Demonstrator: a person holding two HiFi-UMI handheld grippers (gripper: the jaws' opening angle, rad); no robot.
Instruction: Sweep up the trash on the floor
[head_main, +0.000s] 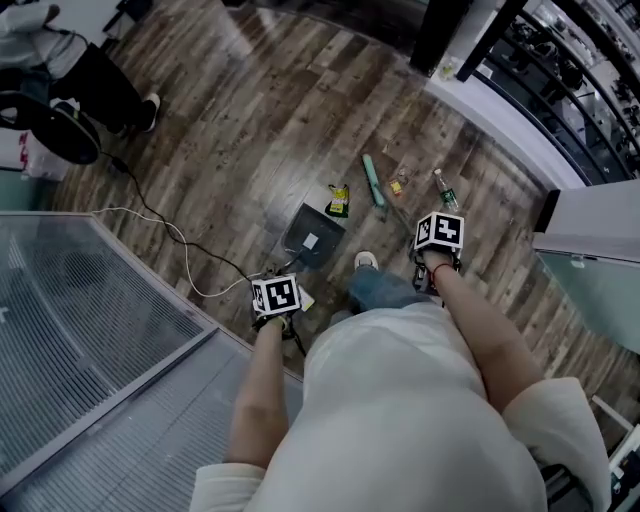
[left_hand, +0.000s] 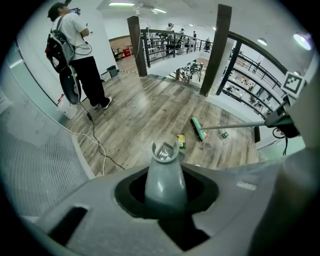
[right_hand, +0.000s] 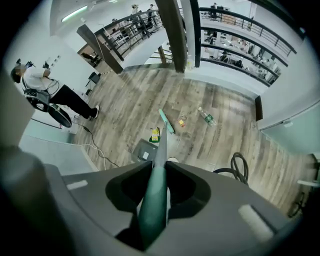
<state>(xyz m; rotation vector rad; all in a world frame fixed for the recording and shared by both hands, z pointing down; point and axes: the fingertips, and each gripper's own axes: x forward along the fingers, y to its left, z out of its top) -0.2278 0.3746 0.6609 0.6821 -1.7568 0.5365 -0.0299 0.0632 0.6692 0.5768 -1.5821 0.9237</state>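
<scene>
On the wood floor (head_main: 260, 110) we've open room at 10–12 o'clock; glass wall (head_main: 90, 330) at 8, railing (head_main: 570, 70) at 2. Our forearms (head_main: 258, 390) reach straight down: L gripper (left_hand: 165, 187) clamps dustpan (head_main: 300, 228) handle, R gripper (right_hand: 152, 192) clamps broom (head_main: 373, 180) handle. At 12, wrapper (head_main: 339, 200) & bottle (head_main: 445, 188) lie near broom head.

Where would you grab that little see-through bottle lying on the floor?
Probably around the middle of the clear plastic bottle with the green label, coming straight down from above. It lies flat on its side on the wooden floor, so its round body is the easiest part to reach. The jaws should close across the body, not along its length, and nothing looks to be touching it.
</scene>
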